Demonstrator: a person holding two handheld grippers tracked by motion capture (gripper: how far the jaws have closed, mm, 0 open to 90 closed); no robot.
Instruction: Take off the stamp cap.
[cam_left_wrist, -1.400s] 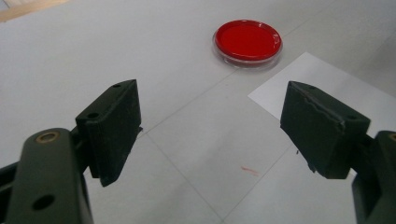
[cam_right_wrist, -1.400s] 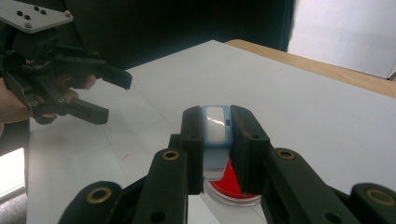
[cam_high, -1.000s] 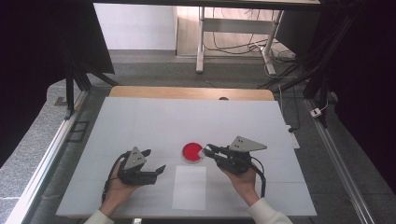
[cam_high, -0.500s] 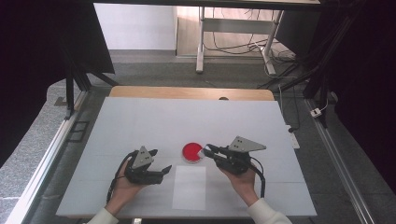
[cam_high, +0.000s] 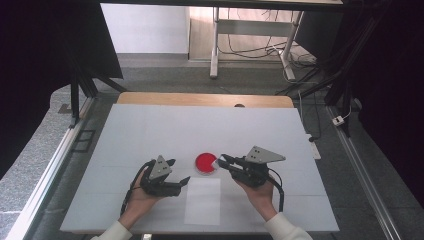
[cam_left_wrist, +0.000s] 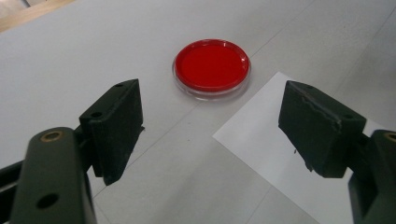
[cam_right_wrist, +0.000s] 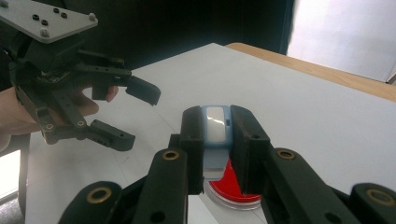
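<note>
Right gripper view is showing the right tongs (cam_right_wrist: 215, 140) clamping a small light-blue plastic device with a white face (cam_right_wrist: 215, 128) between their two black pads, the device standing upright just above the round red dish with a clear plastic rim (cam_right_wrist: 232, 189). Beyond them the left tongs (cam_right_wrist: 135, 114) are standing with their jaws apart and nothing between them, a hand (cam_right_wrist: 18, 112) gripping their body.

In the left gripper view the left tongs are pointing at the red dish (cam_left_wrist: 211, 67), which is lying flat on the white counter (cam_left_wrist: 70, 51), ahead of the pads and well apart from them. A white sheet of paper (cam_left_wrist: 271, 154) is lying on the counter just beside the dish, partly under the right-hand pad.

In the high view the dish (cam_high: 205, 163) is sitting between the two tongs, near the counter's front edge, with the right tongs (cam_high: 223, 161) touching or overhanging its rim and the left tongs (cam_high: 179, 172) near its other side. The paper (cam_high: 203, 201) is lying just in front of the dish.
</note>
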